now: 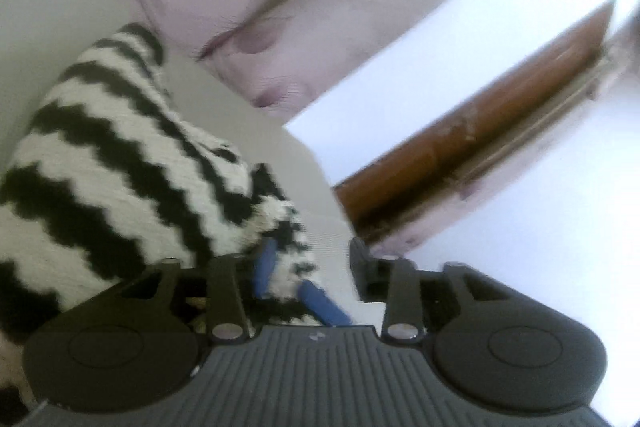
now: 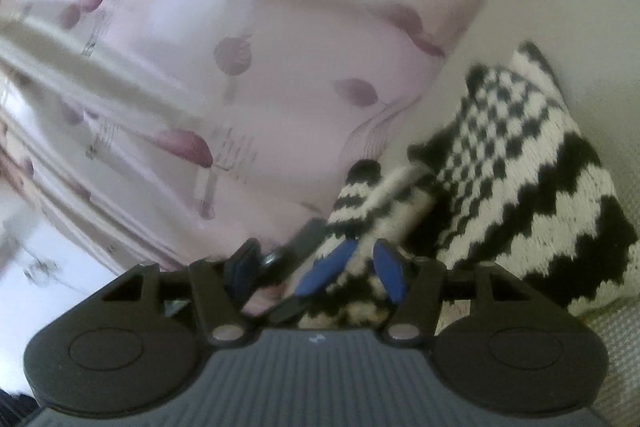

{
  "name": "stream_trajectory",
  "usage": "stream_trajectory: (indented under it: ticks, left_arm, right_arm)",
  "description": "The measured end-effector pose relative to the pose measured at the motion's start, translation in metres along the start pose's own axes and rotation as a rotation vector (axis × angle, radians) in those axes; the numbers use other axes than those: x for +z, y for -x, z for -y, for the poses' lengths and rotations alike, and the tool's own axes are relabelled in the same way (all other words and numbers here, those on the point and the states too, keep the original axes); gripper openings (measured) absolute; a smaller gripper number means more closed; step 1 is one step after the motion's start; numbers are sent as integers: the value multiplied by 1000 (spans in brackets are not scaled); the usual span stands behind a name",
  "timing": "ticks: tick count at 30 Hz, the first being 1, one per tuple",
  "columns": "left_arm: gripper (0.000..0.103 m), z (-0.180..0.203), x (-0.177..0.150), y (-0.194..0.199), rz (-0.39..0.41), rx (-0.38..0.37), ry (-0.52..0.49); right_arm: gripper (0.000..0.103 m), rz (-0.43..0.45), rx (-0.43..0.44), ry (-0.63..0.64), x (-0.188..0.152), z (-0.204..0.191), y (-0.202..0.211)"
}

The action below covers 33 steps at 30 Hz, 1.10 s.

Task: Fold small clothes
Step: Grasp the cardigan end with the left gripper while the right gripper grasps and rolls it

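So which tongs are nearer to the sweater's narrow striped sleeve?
Right, it seems. The sleeve lies just ahead of the right tongs; the left tongs sit at the sweater's checked edge, sleeve unseen there.

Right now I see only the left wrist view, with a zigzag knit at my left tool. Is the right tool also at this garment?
Observer: Yes. The right tool has the black-and-white knit garment between its blue pads. I cannot tell whether they press it.
Operator: Which part of it is there?
Observer: A narrow striped part with a dark end, perhaps a sleeve, rises just beyond the pads.
Operator: Is the pattern zigzag everywhere?
Observer: No. Beyond the zigzag rows, farther from the tool, there is a checkered section.
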<state>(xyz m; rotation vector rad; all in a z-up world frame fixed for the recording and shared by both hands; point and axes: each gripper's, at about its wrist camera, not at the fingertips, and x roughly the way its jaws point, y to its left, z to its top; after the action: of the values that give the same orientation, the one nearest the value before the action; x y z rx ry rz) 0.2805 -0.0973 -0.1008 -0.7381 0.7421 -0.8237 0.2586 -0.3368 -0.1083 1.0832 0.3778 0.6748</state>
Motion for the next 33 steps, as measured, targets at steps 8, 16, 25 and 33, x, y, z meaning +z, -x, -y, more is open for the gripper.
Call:
stream_trajectory:
  ticks: [8, 16, 25, 33]
  left_arm:
    - [85, 13, 2, 50, 127, -144, 37]
    - [85, 4, -4, 84, 155, 4, -103]
    - [85, -31, -54, 108, 207, 89, -179]
    - [100, -35, -75, 131, 347, 243, -242]
  right_arm:
    - [82, 65, 12, -153, 13, 16, 4]
    - [82, -37, -153, -78, -3, -2, -16]
    - [77, -86, -275, -43, 3, -8, -68]
    - [14, -101, -265, 250, 30, -45, -84]
